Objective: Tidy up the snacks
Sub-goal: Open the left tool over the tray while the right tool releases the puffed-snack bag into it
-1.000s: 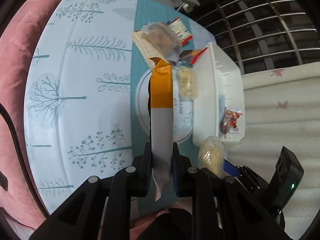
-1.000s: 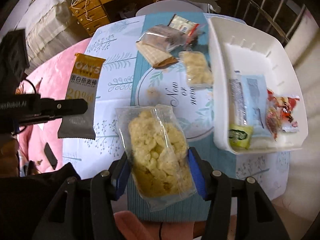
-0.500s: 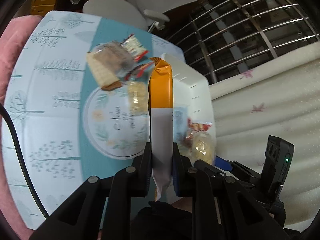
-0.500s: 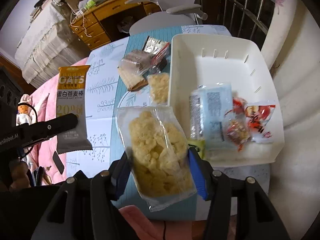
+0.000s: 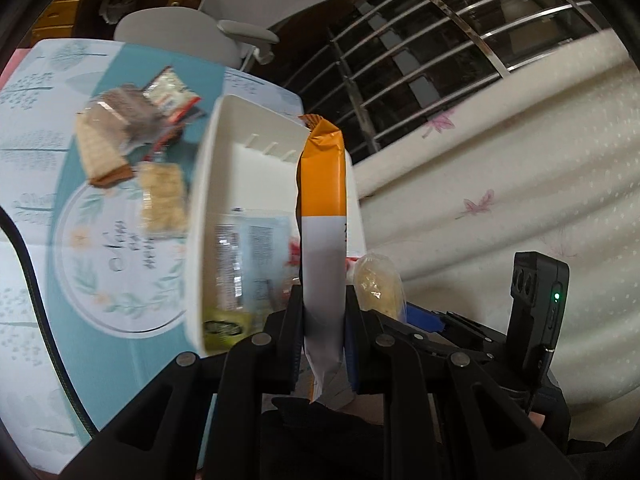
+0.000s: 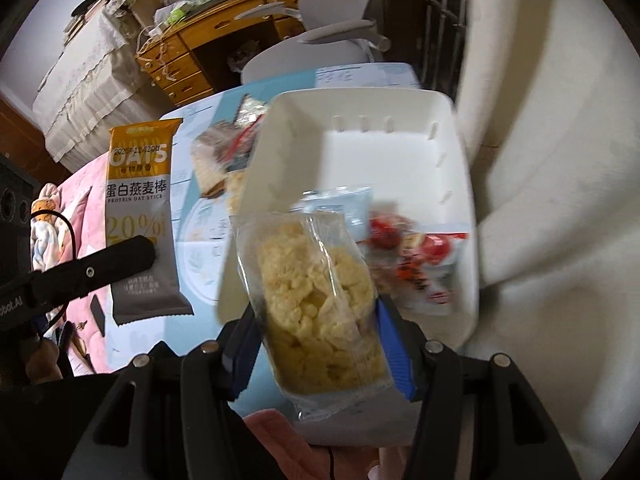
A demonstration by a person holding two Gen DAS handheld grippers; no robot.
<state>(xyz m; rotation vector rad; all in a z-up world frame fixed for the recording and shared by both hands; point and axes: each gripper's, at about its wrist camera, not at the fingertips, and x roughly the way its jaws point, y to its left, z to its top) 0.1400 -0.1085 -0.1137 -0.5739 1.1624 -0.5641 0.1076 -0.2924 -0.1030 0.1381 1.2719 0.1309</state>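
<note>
My left gripper [image 5: 323,312] is shut on an orange and grey oat bar [image 5: 323,216], held upright over the near right part of the white bin [image 5: 208,184]. The bar also shows in the right wrist view [image 6: 140,208]. My right gripper [image 6: 318,344] is shut on a clear bag of yellow puffed snack [image 6: 316,308], held above the near edge of the white bin [image 6: 464,184]. The bin holds a pale blue packet [image 6: 344,204], a red packet [image 6: 424,256] and a green-ended packet [image 5: 224,326].
Loose snacks lie left of the bin on the tree-print tablecloth [image 5: 32,160]: a cracker pack [image 5: 100,152], a brown bag [image 5: 132,112], a red and white packet [image 5: 172,92], a yellow puff bag [image 5: 164,196]. A grey chair [image 6: 320,48] stands behind; a cream curtain [image 5: 520,160] hangs at the right.
Both grippers have moved right with their snacks, from over the tablecloth to over the white bin. Both stay shut.
</note>
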